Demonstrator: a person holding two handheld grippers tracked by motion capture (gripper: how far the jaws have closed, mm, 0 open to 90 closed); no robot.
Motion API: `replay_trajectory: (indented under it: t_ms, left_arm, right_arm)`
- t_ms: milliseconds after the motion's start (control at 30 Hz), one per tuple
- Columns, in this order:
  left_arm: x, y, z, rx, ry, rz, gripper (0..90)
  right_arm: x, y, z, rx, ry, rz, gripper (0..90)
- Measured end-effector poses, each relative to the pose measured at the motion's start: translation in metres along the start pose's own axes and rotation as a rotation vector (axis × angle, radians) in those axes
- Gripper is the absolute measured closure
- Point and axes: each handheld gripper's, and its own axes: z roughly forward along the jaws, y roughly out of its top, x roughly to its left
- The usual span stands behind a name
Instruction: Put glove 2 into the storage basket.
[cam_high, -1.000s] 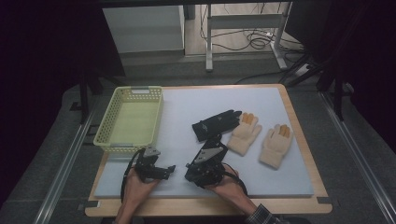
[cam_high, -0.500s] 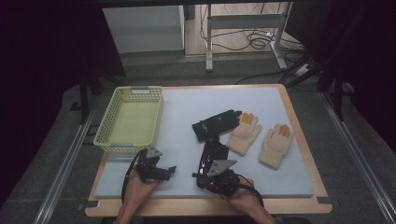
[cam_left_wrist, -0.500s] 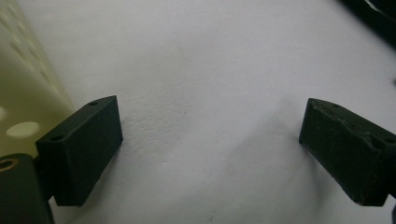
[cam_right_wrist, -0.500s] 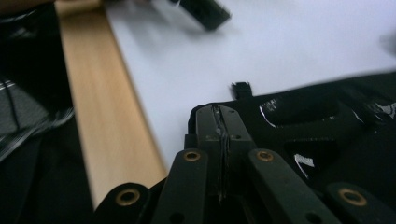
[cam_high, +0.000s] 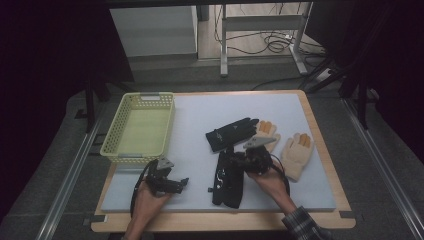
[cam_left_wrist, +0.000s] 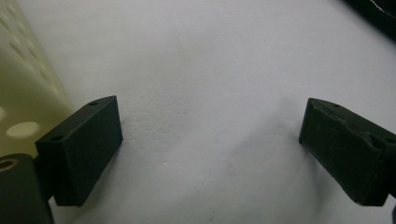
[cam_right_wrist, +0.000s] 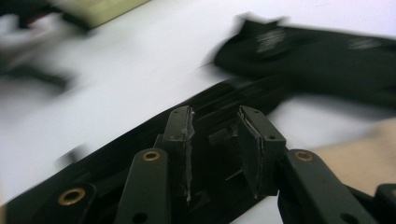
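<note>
Right of the basket (cam_high: 140, 127), a black glove (cam_high: 227, 177) lies on the mat (cam_high: 195, 120), the right gripper (cam_high: 250, 160) over it; its jaws, just reopened, stand apart above the fabric. Below the basket, the left gripper (cam_high: 172, 184) gapes empty.

No readable text anywhere. White print sits on the back of the far black glove (cam_high: 232, 134) and on the cuff of the near black glove (cam_high: 227, 179), too small to read in the high view and motion-blurred in the right gripper view.
</note>
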Motion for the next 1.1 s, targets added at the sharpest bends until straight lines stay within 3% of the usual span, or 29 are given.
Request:
replay_trajectory:
  t_ms: [67, 133, 167, 233, 300, 367, 400, 533, 567, 600, 633, 667, 733, 767, 800, 900, 1100]
  left_arm:
    - [0.0, 0.0, 0.0, 0.0, 0.0, 0.0, 6.2]
    - [0.0, 0.0, 0.0, 0.0, 0.0, 0.0, 6.2]
    - [0.0, 0.0, 0.0, 0.0, 0.001, 0.001, 6.2]
    - [0.0, 0.0, 0.0, 0.0, 0.001, 0.001, 6.2]
    - [0.0, 0.0, 0.0, 0.0, 0.0, 0.001, 6.2]
    - [0.0, 0.0, 0.0, -0.001, 0.0, 0.001, 6.2]
    - [0.0, 0.0, 0.0, 0.0, 0.0, 0.001, 6.2]
    - [0.0, 0.0, 0.0, -0.001, 0.0, 0.001, 6.2]
    - [0.0, 0.0, 0.0, -0.001, 0.0, 0.001, 6.2]
    - [0.0, 0.0, 0.0, -0.001, 0.001, 0.001, 6.2]
    - [0.0, 0.0, 0.0, -0.001, 0.001, 0.001, 6.2]
    - [0.0, 0.0, 0.0, -0.002, 0.001, 0.0, 6.2]
    - [0.0, 0.0, 0.0, -0.002, 0.001, 0.0, 6.2]
    - [0.0, 0.0, 0.0, -0.002, 0.001, 0.0, 6.2]
    - [0.0, 0.0, 0.0, -0.003, 0.001, -0.001, 6.2]
    - [0.0, 0.0, 0.0, 0.0, 0.001, 0.001, 6.2]
    - [0.0, 0.0, 0.0, 0.0, 0.0, 0.001, 6.2]
  right_arm:
    - [-0.007, 0.004, 0.004, 0.0, -0.019, 0.01, 62.7]
    - [-0.025, 0.015, 0.017, 0.003, -0.069, 0.045, 60.5]
    - [-0.038, 0.024, 0.029, 0.007, -0.116, 0.062, 57.9]
    - [-0.048, 0.033, 0.042, 0.012, -0.156, 0.08, 53.3]
    - [-0.055, 0.04, 0.054, 0.031, -0.199, 0.092, 48.2]
    - [-0.057, 0.042, 0.058, 0.035, -0.213, 0.093, 46.5]
    - [-0.061, 0.048, 0.071, 0.065, -0.24, 0.124, 41.8]
    - [-0.062, 0.05, 0.087, 0.118, -0.282, 0.135, 39.9]
    - [-0.062, 0.051, 0.094, 0.131, -0.289, 0.152, 46.4]
    - [-0.063, 0.051, 0.094, 0.136, -0.268, 0.172, 52.7]
    - [-0.063, 0.051, 0.094, 0.136, -0.268, 0.172, 52.7]
    - [-0.062, 0.052, 0.093, 0.144, -0.264, 0.173, 66.6]
    - [-0.06, 0.053, 0.093, 0.153, -0.278, 0.154, 77.4]
    - [-0.06, 0.053, 0.093, 0.153, -0.278, 0.154, 77.4]
    - [-0.059, 0.054, 0.093, 0.153, -0.287, 0.126, 84.5]
    - [-0.058, 0.053, 0.092, 0.148, -0.291, 0.1, 87.1]
    - [-0.06, 0.06, 0.072, 0.06, -0.257, 0.06, 88.4]
